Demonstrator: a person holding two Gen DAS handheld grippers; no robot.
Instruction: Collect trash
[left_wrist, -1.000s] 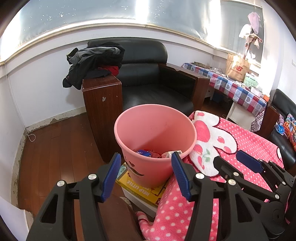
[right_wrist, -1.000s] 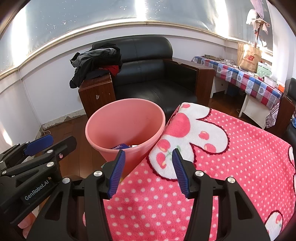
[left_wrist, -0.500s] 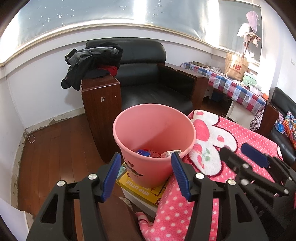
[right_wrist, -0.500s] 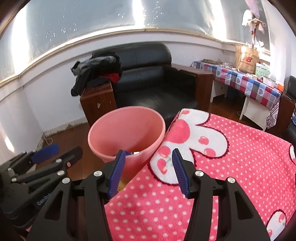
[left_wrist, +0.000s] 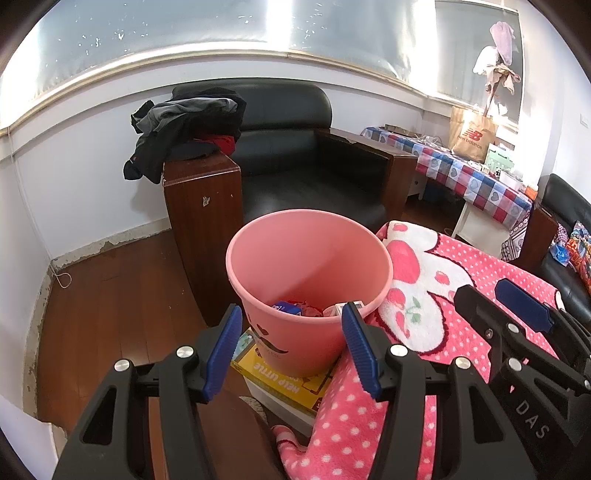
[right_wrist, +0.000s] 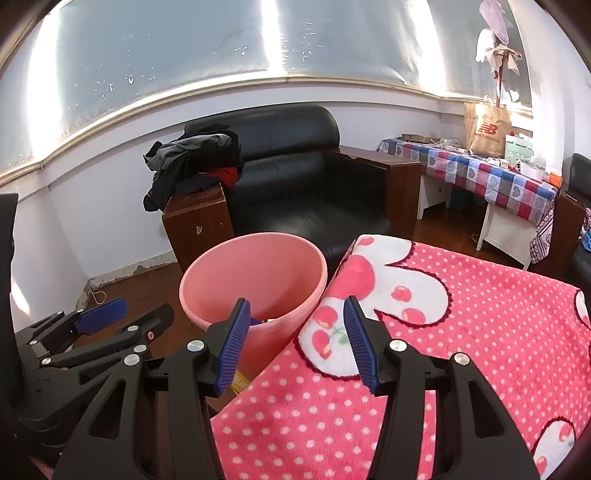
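Note:
A pink bin (left_wrist: 308, 273) stands on a yellow box (left_wrist: 284, 380) beside the pink dotted blanket (left_wrist: 436, 314). Several trash pieces (left_wrist: 306, 308) lie at its bottom. My left gripper (left_wrist: 291, 347) is open and empty, just in front of the bin. My right gripper (right_wrist: 291, 336) is open and empty, above the blanket's (right_wrist: 443, 332) left edge and next to the bin (right_wrist: 255, 280). Each gripper shows in the other's view: the right one (left_wrist: 517, 332) at the right, the left one (right_wrist: 99, 332) at the left.
A black leather armchair (left_wrist: 295, 162) with wooden arms stands behind the bin, with dark clothes (left_wrist: 184, 125) piled on its left arm. A table with a checked cloth (left_wrist: 461, 173) and a paper bag (left_wrist: 472, 133) is at the far right. Wooden floor (left_wrist: 110, 288) lies to the left.
The right gripper has risen and drawn back a little, so the bin sits lower in its view. The left gripper has barely moved. Both stay open.

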